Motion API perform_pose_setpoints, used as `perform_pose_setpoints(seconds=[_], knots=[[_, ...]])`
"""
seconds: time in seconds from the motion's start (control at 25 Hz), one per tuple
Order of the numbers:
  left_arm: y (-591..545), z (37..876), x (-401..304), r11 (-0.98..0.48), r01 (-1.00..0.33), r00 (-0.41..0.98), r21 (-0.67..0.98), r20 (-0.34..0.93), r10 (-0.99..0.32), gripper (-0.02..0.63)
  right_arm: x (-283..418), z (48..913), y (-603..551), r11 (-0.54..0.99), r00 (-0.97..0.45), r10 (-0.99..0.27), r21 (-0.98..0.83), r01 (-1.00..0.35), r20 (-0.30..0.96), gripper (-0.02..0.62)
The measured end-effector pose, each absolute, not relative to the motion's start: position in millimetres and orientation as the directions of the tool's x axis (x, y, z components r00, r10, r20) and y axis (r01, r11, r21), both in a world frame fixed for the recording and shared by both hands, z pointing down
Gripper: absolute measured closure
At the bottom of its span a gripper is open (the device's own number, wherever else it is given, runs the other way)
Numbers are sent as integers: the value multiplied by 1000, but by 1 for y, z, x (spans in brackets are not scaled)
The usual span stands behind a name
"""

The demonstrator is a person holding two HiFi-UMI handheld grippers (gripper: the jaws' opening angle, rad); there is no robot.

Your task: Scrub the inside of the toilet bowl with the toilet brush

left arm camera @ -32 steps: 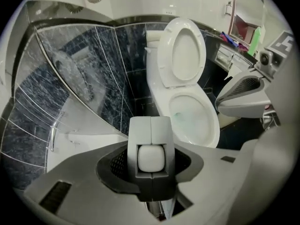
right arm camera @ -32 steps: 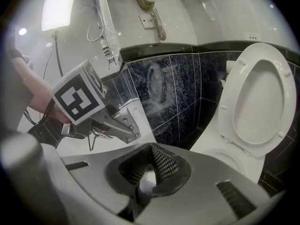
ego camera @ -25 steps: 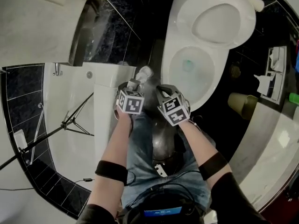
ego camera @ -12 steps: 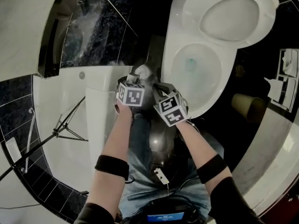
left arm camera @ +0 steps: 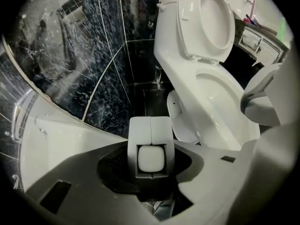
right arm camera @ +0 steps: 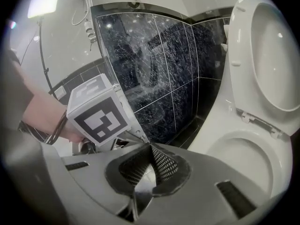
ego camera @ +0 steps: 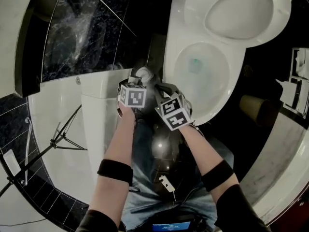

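The left gripper (ego camera: 137, 83) points steeply down. Its jaws stand partly apart and are clamped on a white plastic piece with a squarish, rounded end face; this looks like the handle of the toilet brush (left arm camera: 151, 125), seen end-on. Dark mesh pads (left arm camera: 111, 161) show on either side of it. In the head view a whitish end of the same thing sticks out beyond the jaws. It hangs over the dark strip of floor between the bathtub's outer wall and the left side of the toilet bowl, outside the bowl and just beside its rim.

The right gripper (right arm camera: 151, 146) sits close to the right of the left one, angled down less steeply. Its two mesh pads meet at the tips, with nothing between them. The left gripper's marker cube (right arm camera: 101, 114) shows just to its left.

Beyond both grippers is the toilet bowl (ego camera: 170, 57), white and uncovered, with a bluish-green patch of water (ego camera: 194, 65) low inside it. The seat and lid (ego camera: 236, 13) are tipped up at the bowl's far end.

To the left lies the white bathtub (ego camera: 63, 105), with a black tripod (ego camera: 65, 137) standing in it. Dark marbled tiles (right arm camera: 154, 55) cover the wall behind. A brownish roll (ego camera: 251, 105) lies on the dark floor to the right of the bowl.
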State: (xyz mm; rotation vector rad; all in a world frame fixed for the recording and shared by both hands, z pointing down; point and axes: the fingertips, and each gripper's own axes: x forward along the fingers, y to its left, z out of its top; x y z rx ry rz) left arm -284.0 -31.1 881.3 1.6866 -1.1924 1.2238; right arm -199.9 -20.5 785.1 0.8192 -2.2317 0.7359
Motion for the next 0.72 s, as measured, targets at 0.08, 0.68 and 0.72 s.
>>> perform_pose_setpoints(seconds=[0.08,0.68,0.72], knots=[[-32,888,-284,-304,-952,113,29,959,-261,427,-199,789,-22,645,-601,-352,-279,-711,718,589],[-34,940,-284,-244,-970,84,19,963,-257,428,-191,814,-30,633,-598,-367,-280,-722,713,589],[-36,941,-284,-241,-970,85,20,962,-261,426,-190,816,-31,632,-598,-369,-279,-723,712,589]])
